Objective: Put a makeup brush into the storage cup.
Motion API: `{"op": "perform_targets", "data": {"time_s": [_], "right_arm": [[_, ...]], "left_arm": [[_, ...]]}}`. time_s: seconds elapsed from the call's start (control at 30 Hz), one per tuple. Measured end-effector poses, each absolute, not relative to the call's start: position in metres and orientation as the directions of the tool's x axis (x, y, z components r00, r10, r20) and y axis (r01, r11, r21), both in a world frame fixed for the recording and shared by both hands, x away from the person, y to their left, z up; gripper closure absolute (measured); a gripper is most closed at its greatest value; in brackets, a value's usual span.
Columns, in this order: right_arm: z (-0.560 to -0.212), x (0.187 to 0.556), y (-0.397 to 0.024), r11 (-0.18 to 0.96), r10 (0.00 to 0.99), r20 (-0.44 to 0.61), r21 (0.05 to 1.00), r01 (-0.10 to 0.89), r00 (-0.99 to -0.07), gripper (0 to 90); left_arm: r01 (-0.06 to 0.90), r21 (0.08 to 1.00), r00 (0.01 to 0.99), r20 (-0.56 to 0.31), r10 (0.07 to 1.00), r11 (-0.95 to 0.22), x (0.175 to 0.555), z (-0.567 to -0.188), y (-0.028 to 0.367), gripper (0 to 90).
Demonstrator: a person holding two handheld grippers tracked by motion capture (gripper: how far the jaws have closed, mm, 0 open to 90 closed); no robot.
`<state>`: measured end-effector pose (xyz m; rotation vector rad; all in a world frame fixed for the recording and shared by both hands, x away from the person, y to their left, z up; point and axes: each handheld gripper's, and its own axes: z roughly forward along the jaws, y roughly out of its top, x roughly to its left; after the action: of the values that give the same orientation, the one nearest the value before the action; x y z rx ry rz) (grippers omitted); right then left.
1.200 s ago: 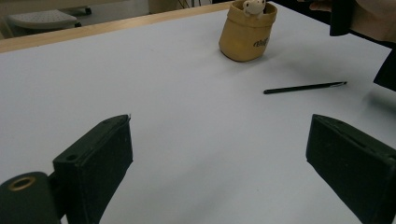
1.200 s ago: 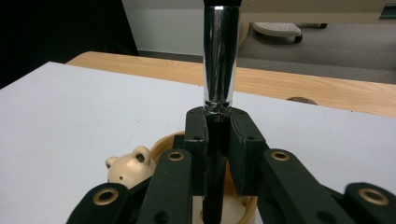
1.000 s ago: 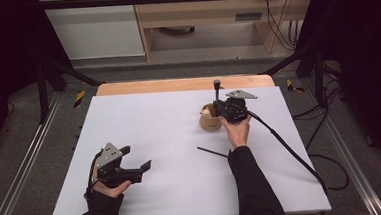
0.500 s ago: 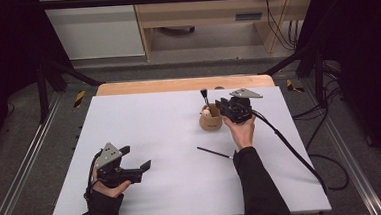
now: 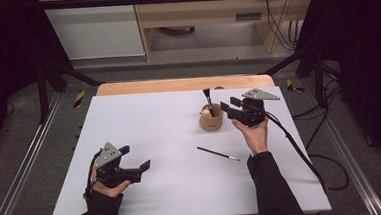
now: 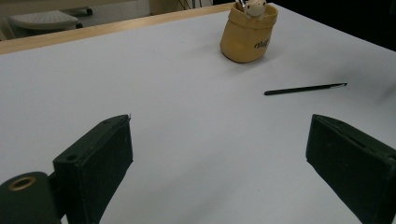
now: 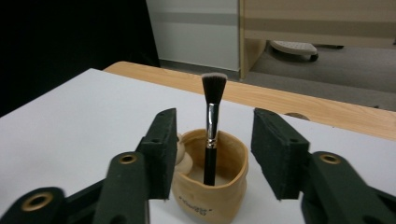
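The tan pouch-style cup (image 5: 212, 120) sits upright toward the far right part of the white desk (image 5: 144, 120), and a black makeup brush (image 7: 211, 133) stands in it, bristles up, leaning on the cup's inner wall. There's also a small cream-coloured thing (image 6: 254, 6) poking out of the cup (can't tell what it is). The right hand-held gripper (image 5: 230, 109) hovers just right of the cup; its jaws have just been opening and stand apart on either side of the brush without touching it. A thin black liner brush (image 5: 218, 154) lies flat on the desk, a bit nearer the person than the cup. The left hand-held gripper (image 5: 137, 160) is well away from the cup at the near left, jaws wide apart, nothing between them.
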<state>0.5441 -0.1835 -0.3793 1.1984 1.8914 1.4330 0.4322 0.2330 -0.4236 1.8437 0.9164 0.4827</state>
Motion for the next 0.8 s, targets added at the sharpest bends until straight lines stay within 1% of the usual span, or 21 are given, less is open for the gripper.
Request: {"op": "perform_targets", "data": {"time_s": [0.03, 0.1, 0.13, 0.17, 0.33, 0.43, 0.47, 0.63, 0.67, 0.7, 0.8], "right_arm": [[-0.378, 0.540, -0.186, 0.074, 0.849, 0.130, 0.930, 0.359, -0.512, 44.7], [-0.378, 0.535, -0.189, 0.078, 0.844, 0.131, 0.929, 0.362, -0.520, 41.0], [-0.378, 0.535, -0.189, 0.078, 0.844, 0.131, 0.929, 0.362, -0.520, 41.0], [-0.377, 0.531, -0.191, 0.084, 0.842, 0.125, 0.930, 0.357, -0.525, 38.3], [-0.375, 0.523, -0.193, 0.090, 0.838, 0.124, 0.929, 0.359, -0.532, 33.9], [-0.374, 0.514, -0.194, 0.113, 0.831, 0.105, 0.930, 0.351, -0.546, 29.6], [-0.374, 0.514, -0.194, 0.113, 0.831, 0.105, 0.930, 0.351, -0.546, 29.6], [-0.378, 0.504, -0.201, 0.120, 0.826, 0.101, 0.930, 0.348, -0.554, 21.1], [-0.378, 0.504, -0.201, 0.120, 0.826, 0.101, 0.930, 0.348, -0.554, 21.1], [-0.380, 0.501, -0.205, 0.127, 0.826, 0.091, 0.931, 0.341, -0.556, 18.6], [-0.382, 0.497, -0.208, 0.118, 0.824, 0.096, 0.935, 0.334, -0.558, 17.4]], "left_arm": [[0.378, 0.896, 0.636, -0.069, 0.769, -0.233, 0.432, -0.423, 0.233, 6.6], [0.379, 0.895, 0.636, -0.069, 0.769, -0.233, 0.432, -0.424, 0.233, 6.6], [0.379, 0.895, 0.636, -0.069, 0.769, -0.233, 0.432, -0.424, 0.233, 6.6], [0.378, 0.896, 0.637, -0.068, 0.768, -0.234, 0.432, -0.423, 0.233, 6.6], [0.379, 0.895, 0.637, -0.068, 0.768, -0.235, 0.433, -0.424, 0.233, 6.5], [0.379, 0.895, 0.635, -0.068, 0.769, -0.234, 0.433, -0.424, 0.234, 6.5], [0.379, 0.895, 0.635, -0.068, 0.769, -0.234, 0.433, -0.424, 0.234, 6.5], [0.379, 0.896, 0.634, -0.069, 0.771, -0.232, 0.433, -0.423, 0.235, 6.5], [0.379, 0.896, 0.634, -0.069, 0.771, -0.232, 0.433, -0.423, 0.235, 6.5], [0.381, 0.896, 0.632, -0.072, 0.772, -0.228, 0.433, -0.423, 0.236, 6.5], [0.381, 0.896, 0.631, -0.071, 0.773, -0.228, 0.433, -0.423, 0.236, 6.5]]}}
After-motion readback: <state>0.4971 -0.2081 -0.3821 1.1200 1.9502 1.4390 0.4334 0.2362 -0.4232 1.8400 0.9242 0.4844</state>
